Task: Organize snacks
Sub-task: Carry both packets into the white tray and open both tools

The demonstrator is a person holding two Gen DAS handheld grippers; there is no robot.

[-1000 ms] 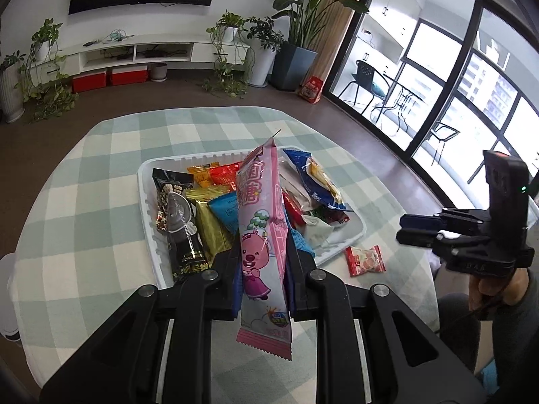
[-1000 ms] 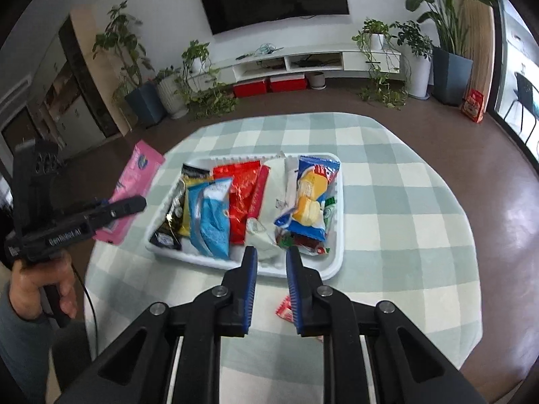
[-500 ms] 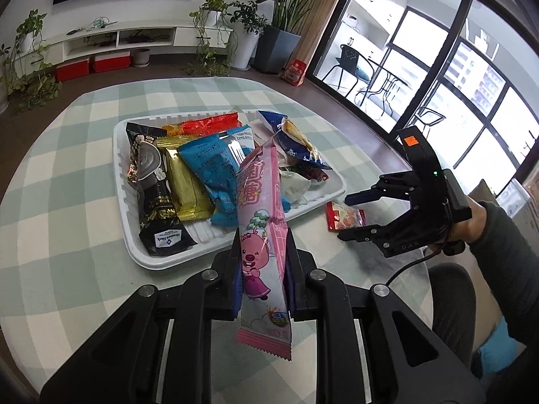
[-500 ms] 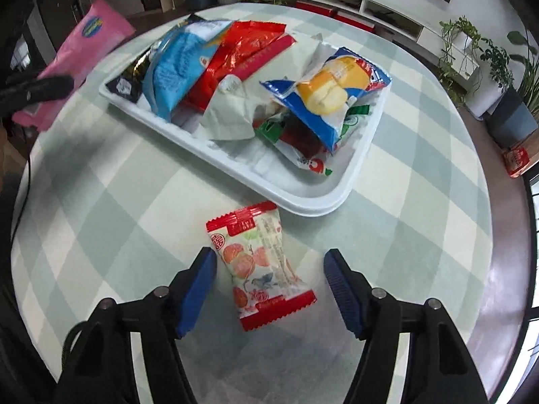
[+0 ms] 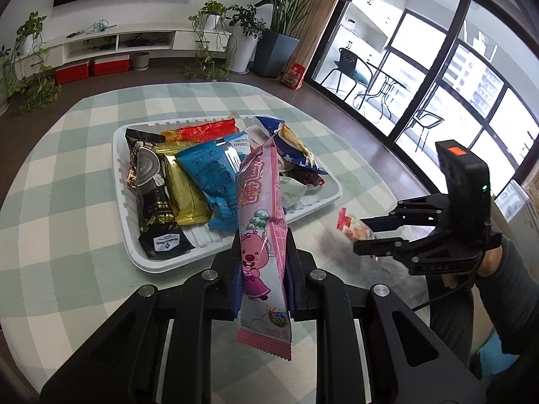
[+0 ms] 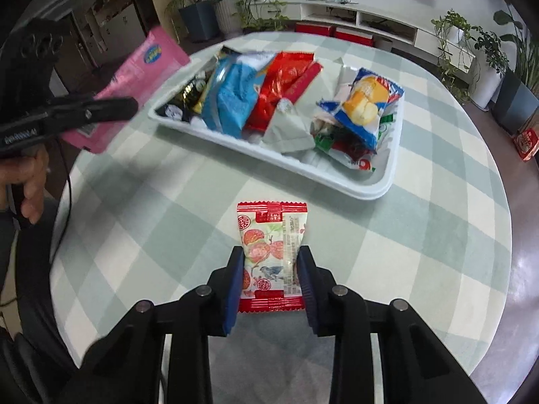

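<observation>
Round table under a green-and-white checked cloth (image 6: 387,269), seen from both wrist cameras; a white tray (image 5: 158,262) stands on it, already loaded with packets lying side by side and partly overlapping. Left to right in the left wrist view: a black packet (image 5: 151,198), a gold packet (image 5: 185,195), a light blue packet (image 5: 215,181), with a red packet (image 5: 202,131) across the far end and a dark blue packet with a yellow picture (image 5: 289,148) at the right side of the tray.

Left gripper (image 5: 261,269): jaws narrow and clamped on a long pink candy packet (image 5: 259,235), which stands nearly upright between the pads, its upper end over the near edge of the tray and its lower end hanging below the fingers; in the right wrist view the same packet shows at far left, off the table's edge.

Right gripper (image 6: 271,276): jaws have just been closing, with a small red-and-white snack packet (image 6: 271,249) printed with fruit between them; both blue pads press on its sides; the packet lies on or just above the cloth, near the tray's near corner but apart from it; whether it is lifted clear of the cloth cannot be told.

A hand (image 6: 28,181) is partly visible behind the left gripper; background of potted plants (image 5: 215,33) and a low white shelf unit (image 5: 118,42).
</observation>
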